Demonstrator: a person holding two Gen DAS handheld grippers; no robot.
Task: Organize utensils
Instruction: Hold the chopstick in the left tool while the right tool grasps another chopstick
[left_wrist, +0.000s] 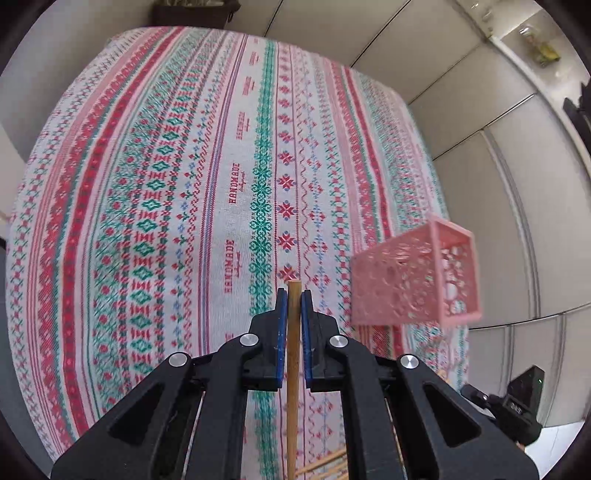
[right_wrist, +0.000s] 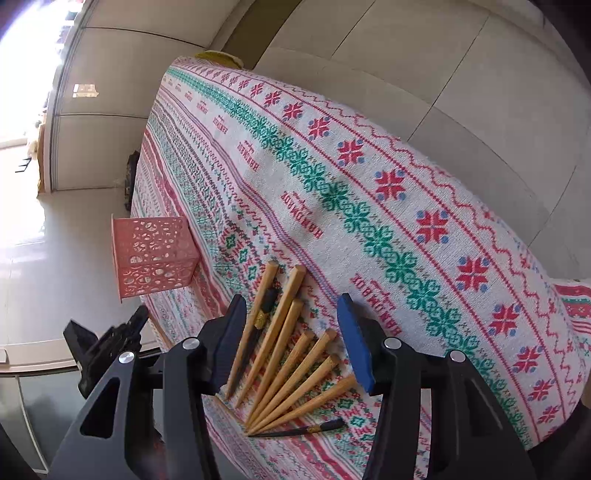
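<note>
Left gripper (left_wrist: 294, 295) clamped on one wooden chopstick (left_wrist: 293, 369); right gripper (right_wrist: 291, 325) stood apart above the rest.

The held chopstick was a pale, square-ended stick pinched between blue pads (left_wrist: 282, 332), its lower end cut off by the frame. A pink plastic holder (left_wrist: 413, 277), box-shaped with lace-like cut-outs, looked blurred near the table's edge. In the right wrist view, wooden chopsticks (right_wrist: 295, 369) fanned out on the knitted-pattern tablecloth (right_wrist: 369, 206), tapered tips bunched together; two dark, gold-banded chopsticks (right_wrist: 299, 430) lay among them, one partly hidden. The black fingers (right_wrist: 225, 343) covered the fan's left edge.
</note>
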